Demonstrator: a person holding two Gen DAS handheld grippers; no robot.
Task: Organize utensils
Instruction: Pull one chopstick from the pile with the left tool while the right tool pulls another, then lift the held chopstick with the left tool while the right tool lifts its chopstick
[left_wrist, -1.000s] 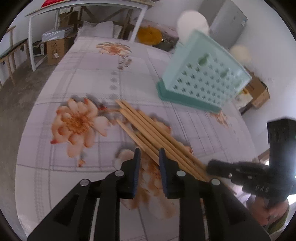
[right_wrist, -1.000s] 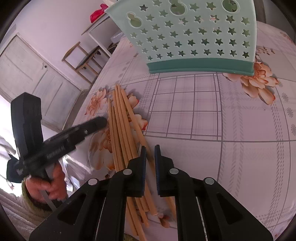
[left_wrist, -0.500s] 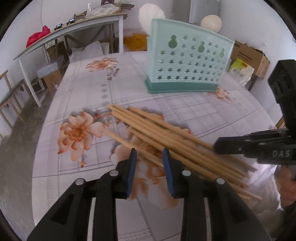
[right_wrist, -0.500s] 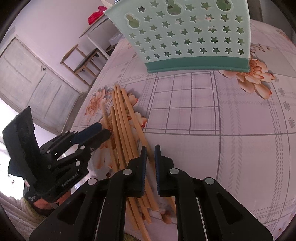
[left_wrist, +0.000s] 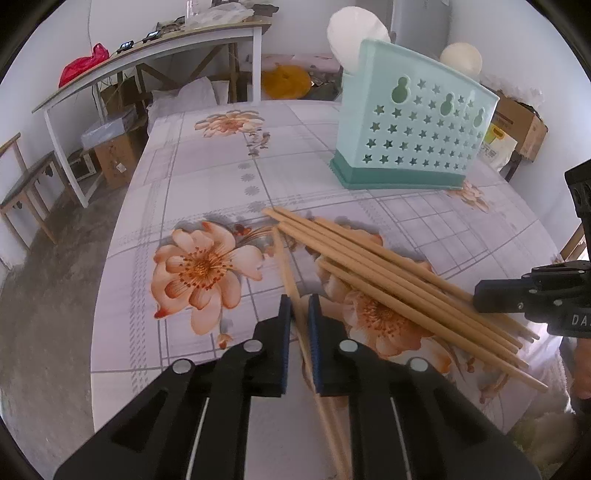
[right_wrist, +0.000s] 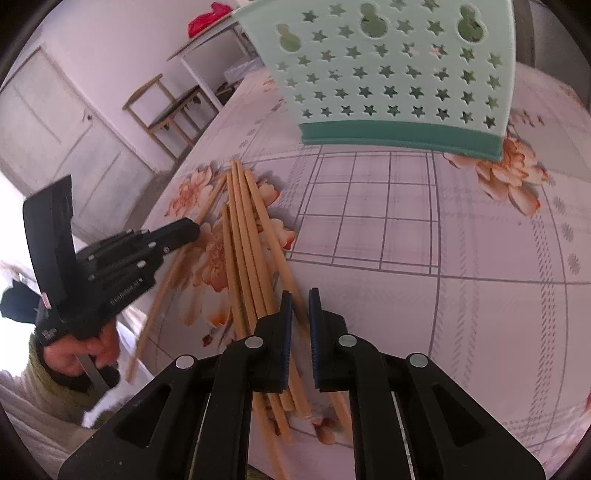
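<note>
The left claw (left_wrist: 299, 306) had just closed and was clamped on one wooden chopstick (left_wrist: 286, 266), angled apart from the pile of chopsticks (left_wrist: 399, 284) lying on the flowered bench (left_wrist: 207, 177). The right claw (right_wrist: 300, 302) sat nearly together over that pile's near end; whether it pinched one was unclear. The mint utensil holder (left_wrist: 410, 136) stood upright beyond.

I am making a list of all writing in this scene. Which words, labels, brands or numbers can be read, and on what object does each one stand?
"DA": white letters on the body of the right tongs, cut off at the picture's edge.
White print on the body of the left tongs: blurred, not readable.
Red print on the yellow and white bag behind the utensil holder: too small to read.
Chopsticks, tablecloth: no text.
</note>
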